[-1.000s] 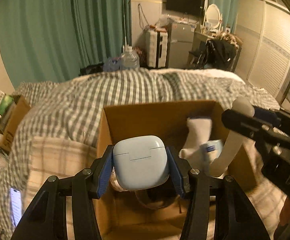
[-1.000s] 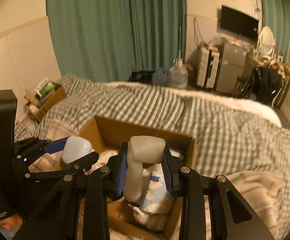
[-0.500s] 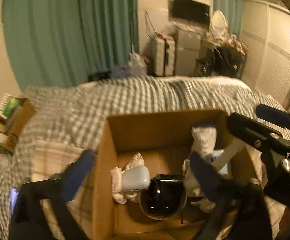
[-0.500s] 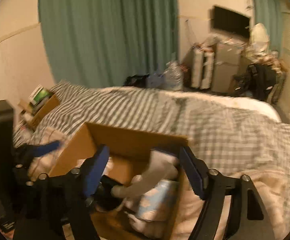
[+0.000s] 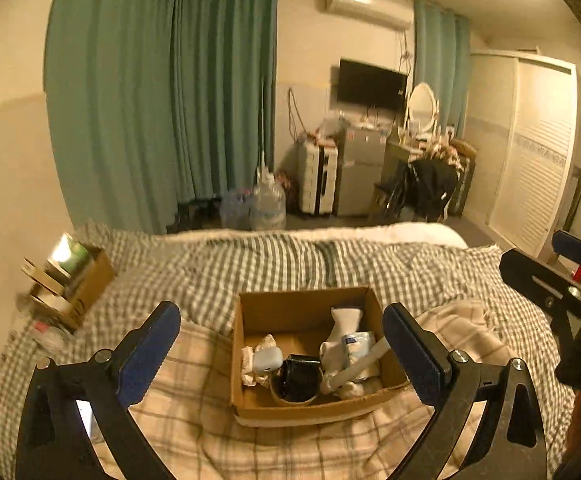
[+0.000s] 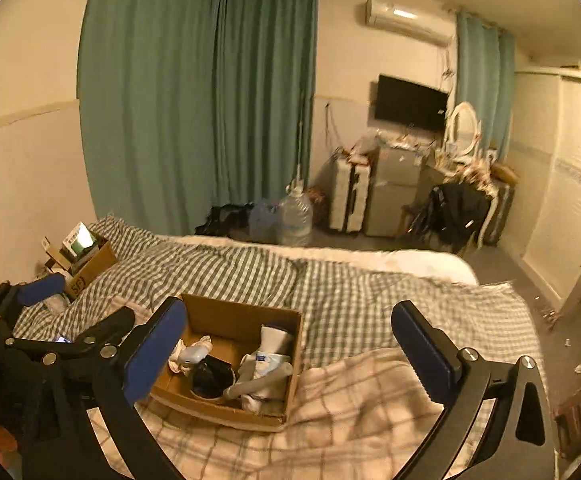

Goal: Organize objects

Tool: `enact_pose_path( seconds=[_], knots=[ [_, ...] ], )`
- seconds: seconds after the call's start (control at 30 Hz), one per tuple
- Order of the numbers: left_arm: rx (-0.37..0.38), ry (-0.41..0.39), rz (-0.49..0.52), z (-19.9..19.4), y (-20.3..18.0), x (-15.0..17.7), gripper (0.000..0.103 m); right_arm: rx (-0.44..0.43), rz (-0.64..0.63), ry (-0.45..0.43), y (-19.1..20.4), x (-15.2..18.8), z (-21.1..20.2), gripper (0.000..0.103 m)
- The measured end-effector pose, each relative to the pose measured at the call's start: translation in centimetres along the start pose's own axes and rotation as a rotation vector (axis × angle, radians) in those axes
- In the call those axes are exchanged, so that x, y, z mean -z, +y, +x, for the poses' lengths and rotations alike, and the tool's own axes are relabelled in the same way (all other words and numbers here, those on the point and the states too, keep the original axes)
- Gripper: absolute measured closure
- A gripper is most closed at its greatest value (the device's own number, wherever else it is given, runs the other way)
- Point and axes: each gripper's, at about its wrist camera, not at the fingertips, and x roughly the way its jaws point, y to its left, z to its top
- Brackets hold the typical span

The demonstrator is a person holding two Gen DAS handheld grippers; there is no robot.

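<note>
A: Item one, the cardboard box [image 5: 250,336]. We find it open-topped, plain brown, sitting on the cream plaid blanket [image 5: 194,412] at about 6 o'clock in the left wrist view, with the grey checked bedspread [image 5: 274,256] beyond it at 12.

B: Contents, as we read them. A pale blue earbud case [image 5: 267,359] lies on its side at the box's 9 o'clock, resting on crumpled white tissue [image 5: 250,374]. A black cup in a tan bowl [image 5: 299,376] sits at 6 o'clock. A white sock [image 5: 344,322] stands at 1 o'clock, with a blue-printed packet [image 5: 357,340] just beside it. A whitish handled tool [image 5: 356,368] leans across the 4 o'clock corner.

A: Grippers next. We log the left gripper [image 5: 280,344] as spread wide, its blue pads clear of the box on both sides, nothing between them.

B: The right gripper [image 6: 288,354] has just been opening and we see its jaws wide apart too, with nothing pinched; the box shows at 7 o'clock between its fingers.

A: Surroundings: green curtains [image 5: 162,92] at 11 o'clock, a second cardboard carton [image 5: 84,284] of oddments at 9.
</note>
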Motion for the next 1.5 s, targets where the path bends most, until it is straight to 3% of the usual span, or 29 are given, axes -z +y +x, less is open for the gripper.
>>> enact_pose_path(
  seconds=[0.2, 0.33, 0.57, 0.77, 1.07, 1.5],
  knots=[
    [-0.026, -0.082, 0.03, -5.3, 0.6, 1.4, 0.0, 0.036, -0.013, -0.036, 0.6, 0.8, -5.9, 0.0],
    [-0.026, -0.097, 0.015, -5.6, 1.0, 3.6, 0.0, 0.048, 0.015, -0.05, 1.3, 3.8, -7.3, 0.0],
    [-0.03, -0.022, -0.007, -2.6, 2.3, 8.5, 0.0, 0.058, 0.018, -0.019, 2.6, 8.9, -4.0, 0.0],
    [-0.078, -0.017, -0.055, -1.5, 4.2, 10.7, 0.0, 0.056, -0.039, 0.0, 4.0, 11.6, 0.0, 0.0],
    [-0.07, 0.013, -0.07, 0.1, 4.8, 11.5, 0.0, 0.015, 0.035, 0.041, 3.7, 13.6, 3.2, 0.0],
    [-0.077, 0.03, -0.064, 0.4, 4.2, 11.8, 0.0, 0.018, 0.025, 0.036, 4.1, 14.1, 3.2, 0.0]
  ],
)
